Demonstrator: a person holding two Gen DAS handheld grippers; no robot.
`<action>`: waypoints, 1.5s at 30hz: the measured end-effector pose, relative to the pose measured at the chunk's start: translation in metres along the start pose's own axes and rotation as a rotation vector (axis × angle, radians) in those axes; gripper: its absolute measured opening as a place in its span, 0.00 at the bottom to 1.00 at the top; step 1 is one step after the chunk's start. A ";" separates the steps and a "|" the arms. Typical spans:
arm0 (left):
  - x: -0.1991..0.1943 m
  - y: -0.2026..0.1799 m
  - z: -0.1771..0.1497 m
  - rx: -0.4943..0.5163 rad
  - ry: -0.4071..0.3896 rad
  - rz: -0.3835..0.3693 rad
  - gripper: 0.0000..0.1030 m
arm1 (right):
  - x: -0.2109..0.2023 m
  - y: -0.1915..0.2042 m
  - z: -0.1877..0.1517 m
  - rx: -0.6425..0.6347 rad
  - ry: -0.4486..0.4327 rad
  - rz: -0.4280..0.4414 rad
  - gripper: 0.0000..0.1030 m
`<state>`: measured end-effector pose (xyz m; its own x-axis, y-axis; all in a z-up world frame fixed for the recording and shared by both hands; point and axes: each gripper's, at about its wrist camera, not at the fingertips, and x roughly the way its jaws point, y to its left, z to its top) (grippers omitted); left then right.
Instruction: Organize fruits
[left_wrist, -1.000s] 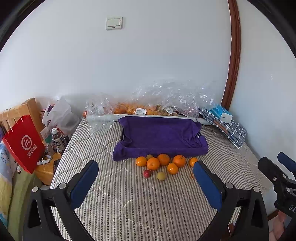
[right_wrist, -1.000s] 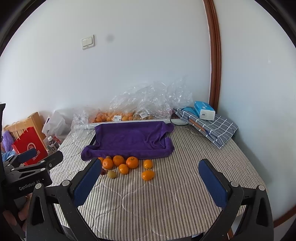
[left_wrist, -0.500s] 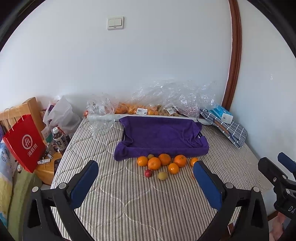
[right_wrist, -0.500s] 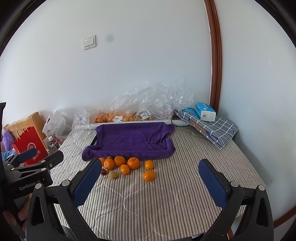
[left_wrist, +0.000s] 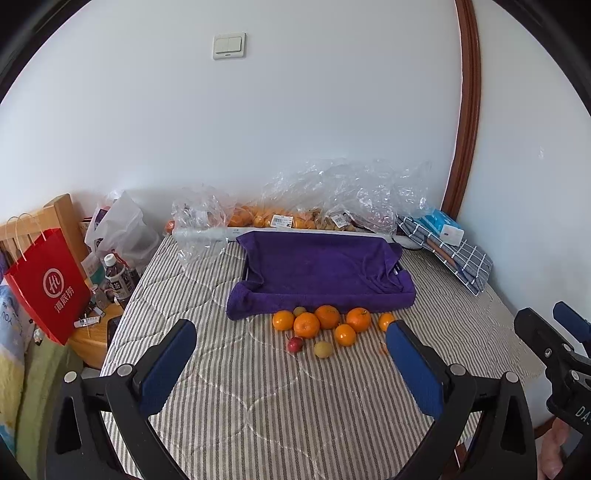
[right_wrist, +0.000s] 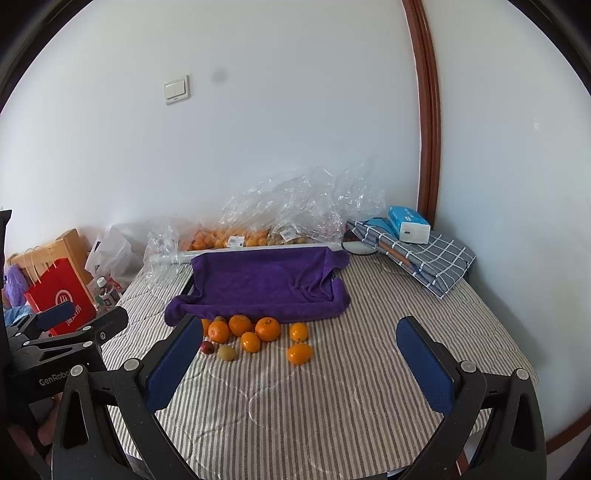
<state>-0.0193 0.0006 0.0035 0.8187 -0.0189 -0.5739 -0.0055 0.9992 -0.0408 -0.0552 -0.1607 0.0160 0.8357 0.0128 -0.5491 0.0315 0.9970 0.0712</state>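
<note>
Loose oranges (left_wrist: 327, 316) lie on the striped bedcover (left_wrist: 258, 406) at the 6 o'clock edge of your towel-lined tray (left_wrist: 317, 269), which holds no fruit. Your left gripper (left_wrist: 291, 363) and right gripper (right_wrist: 295, 360) hover wide, gripping nothing.

Plush purple towel (left_wrist: 321, 266), crinkly glossy clear plastic bags (left_wrist: 343, 192), matt striped quilted mattress cover (left_wrist: 258, 406).

Black claw (left_wrist: 291, 363) frames w/ blue pads (left_wrist: 168, 362), silver screws.

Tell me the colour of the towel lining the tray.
Purple towel; clearest in the left wrist view.
</note>
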 end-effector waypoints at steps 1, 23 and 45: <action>0.001 0.001 0.000 0.000 0.000 0.002 1.00 | 0.000 0.000 0.000 0.000 -0.003 -0.003 1.00; 0.049 0.005 0.006 0.034 0.024 0.019 1.00 | 0.049 -0.005 0.002 0.002 0.030 0.006 1.00; 0.169 0.061 -0.045 -0.019 0.264 0.056 0.90 | 0.181 -0.014 -0.071 -0.057 0.263 0.011 0.82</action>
<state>0.0927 0.0570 -0.1324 0.6384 0.0249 -0.7693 -0.0596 0.9981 -0.0171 0.0567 -0.1671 -0.1434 0.6642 0.0360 -0.7467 -0.0142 0.9993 0.0356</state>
